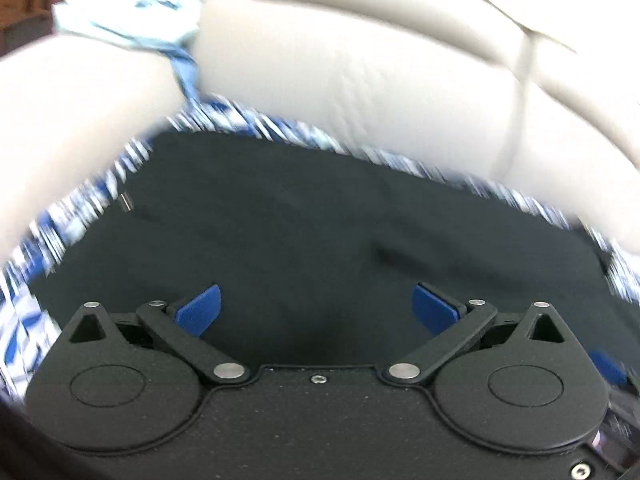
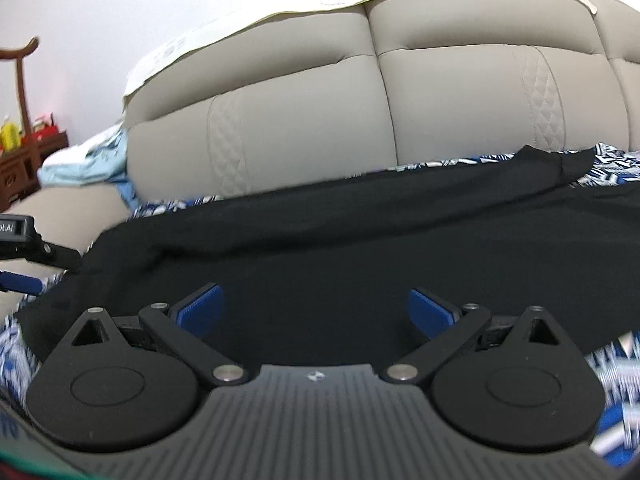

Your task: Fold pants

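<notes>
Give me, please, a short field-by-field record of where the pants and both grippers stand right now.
garment: black pants, spread flat, not yet folded
surface: blue and white patterned cover on a beige sofa
left gripper: open, holding nothing, over the pants
right gripper: open, holding nothing, over the pants
other items: light blue cloth on the sofa's far end; wooden furniture behind it
image quality: left wrist view is blurred
</notes>
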`<action>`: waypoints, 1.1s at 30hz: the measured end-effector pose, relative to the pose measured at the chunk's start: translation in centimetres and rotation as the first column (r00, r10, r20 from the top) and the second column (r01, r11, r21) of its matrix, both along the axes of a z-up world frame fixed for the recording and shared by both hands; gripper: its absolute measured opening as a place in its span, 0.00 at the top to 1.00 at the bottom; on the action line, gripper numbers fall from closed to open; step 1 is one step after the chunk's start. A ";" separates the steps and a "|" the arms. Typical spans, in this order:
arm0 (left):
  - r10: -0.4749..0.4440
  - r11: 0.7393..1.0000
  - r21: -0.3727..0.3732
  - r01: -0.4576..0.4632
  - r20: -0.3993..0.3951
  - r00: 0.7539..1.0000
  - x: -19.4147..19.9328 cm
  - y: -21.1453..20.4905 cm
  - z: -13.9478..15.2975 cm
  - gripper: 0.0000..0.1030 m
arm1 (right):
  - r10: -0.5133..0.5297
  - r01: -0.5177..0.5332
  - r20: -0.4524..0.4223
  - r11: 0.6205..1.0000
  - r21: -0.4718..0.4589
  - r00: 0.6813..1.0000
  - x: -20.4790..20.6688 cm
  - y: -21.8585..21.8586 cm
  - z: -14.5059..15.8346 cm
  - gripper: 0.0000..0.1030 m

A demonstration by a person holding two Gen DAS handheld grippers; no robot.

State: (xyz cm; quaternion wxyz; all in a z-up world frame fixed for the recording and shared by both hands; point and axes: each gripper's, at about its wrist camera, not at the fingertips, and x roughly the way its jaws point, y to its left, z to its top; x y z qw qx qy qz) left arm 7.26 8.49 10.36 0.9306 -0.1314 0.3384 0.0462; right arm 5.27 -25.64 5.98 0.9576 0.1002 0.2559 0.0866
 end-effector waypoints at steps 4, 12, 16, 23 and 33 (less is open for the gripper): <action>0.162 0.983 -0.093 -0.160 0.008 0.987 6.5 4.2 1.1 0.00 | 0.032 -0.031 -0.018 0.999 0.020 0.999 4.3 -0.2 0.3 0.00; 0.401 0.908 -0.073 -0.412 -0.126 0.907 21.3 9.2 -1.4 0.00 | 0.078 -0.077 -0.038 0.997 0.025 0.996 9.2 0.2 -1.0 0.00; 0.485 0.865 -0.052 -0.499 -0.173 0.858 26.3 10.8 -4.3 0.00 | 0.070 -0.069 -0.041 0.997 0.034 0.997 9.7 1.1 -1.6 0.00; 0.598 0.800 0.098 -0.592 -0.207 0.774 31.4 11.7 -8.3 0.00 | 0.086 -0.086 -0.006 0.994 -0.064 0.996 9.2 2.3 -2.1 0.00; 0.674 0.739 0.125 -0.662 -0.170 0.719 29.4 11.7 -6.8 0.89 | 0.114 -0.112 0.012 0.989 -0.098 0.993 8.4 3.3 -2.1 0.00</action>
